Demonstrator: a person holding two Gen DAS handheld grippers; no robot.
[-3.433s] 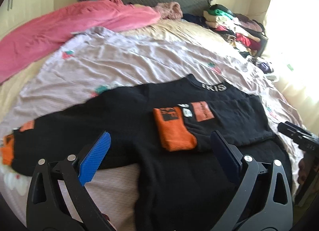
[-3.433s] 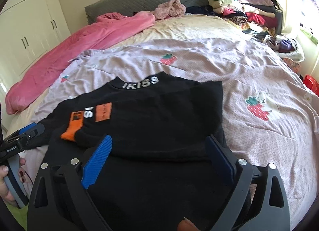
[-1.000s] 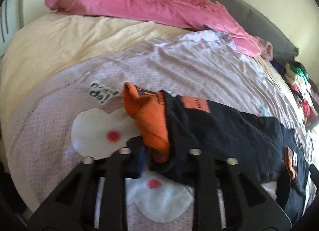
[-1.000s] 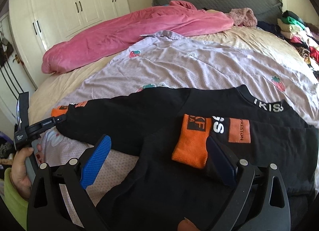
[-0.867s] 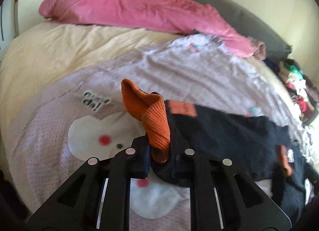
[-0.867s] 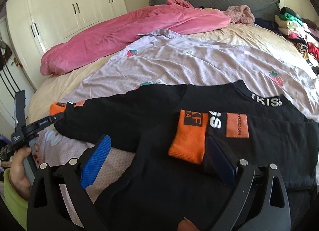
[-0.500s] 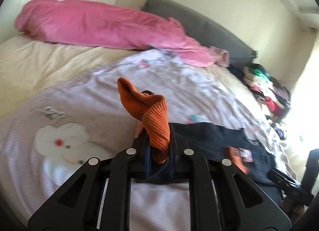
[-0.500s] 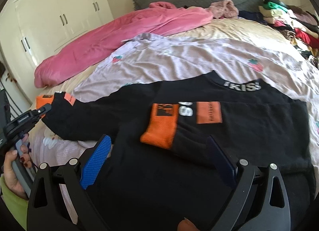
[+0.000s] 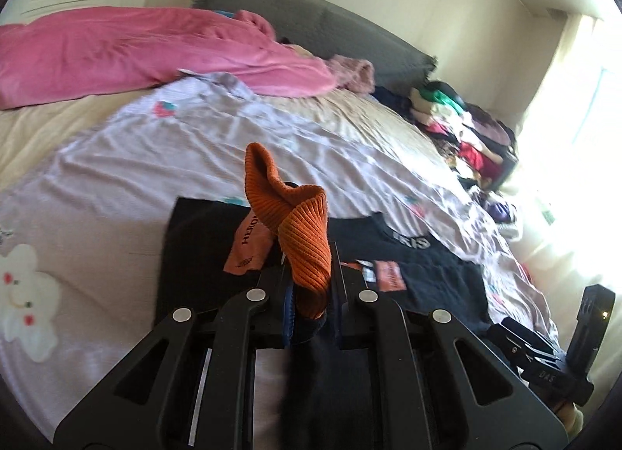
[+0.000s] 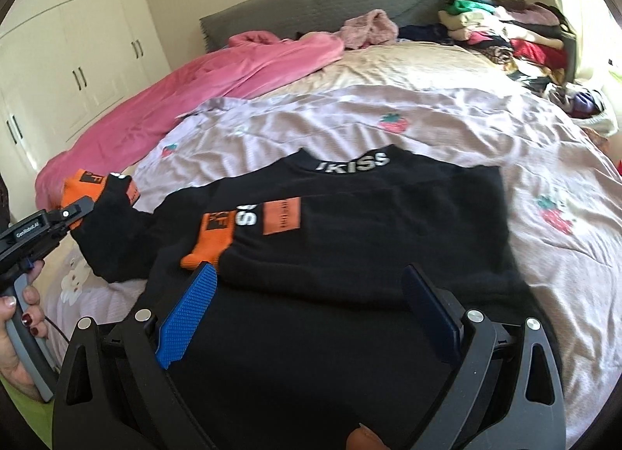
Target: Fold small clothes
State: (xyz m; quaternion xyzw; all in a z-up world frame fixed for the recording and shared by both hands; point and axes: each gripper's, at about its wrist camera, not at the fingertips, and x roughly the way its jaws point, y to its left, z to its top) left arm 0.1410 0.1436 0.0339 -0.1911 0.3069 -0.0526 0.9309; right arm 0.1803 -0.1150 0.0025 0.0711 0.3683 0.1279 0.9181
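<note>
The black sweater (image 10: 350, 240) lies spread on the lilac strawberry-print sheet (image 10: 427, 119) across the middle of the right wrist view, its collar with white lettering toward the top and one sleeve already folded across the chest, that sleeve's orange cuff (image 10: 212, 244) resting left of centre. The other sleeve is lifted off the bed at the left edge of that view: the left gripper (image 9: 311, 294) is clenched on its orange ribbed cuff (image 9: 299, 232), which bunches up and sticks out above the closed fingers in the centre of the left wrist view, with the black sleeve fabric trailing below. A hand (image 10: 15, 337) with dark red nails holds that gripper's grey handle at the lower left of the right wrist view.

The right gripper (image 10: 311, 314) hovers over the sweater's lower part, released, its blue pads spread wide with only the flat black fabric seen between them; nothing is pinched.

As for anything that holds other things, I can only make out the bed itself: a pink blanket (image 10: 186, 84) heaped along its left side, a grey headboard (image 10: 311, 6) at the top, and a pile of folded clothes (image 10: 517, 30) stacked at the upper right corner. Whether that pile sits in a basket I cannot tell.
</note>
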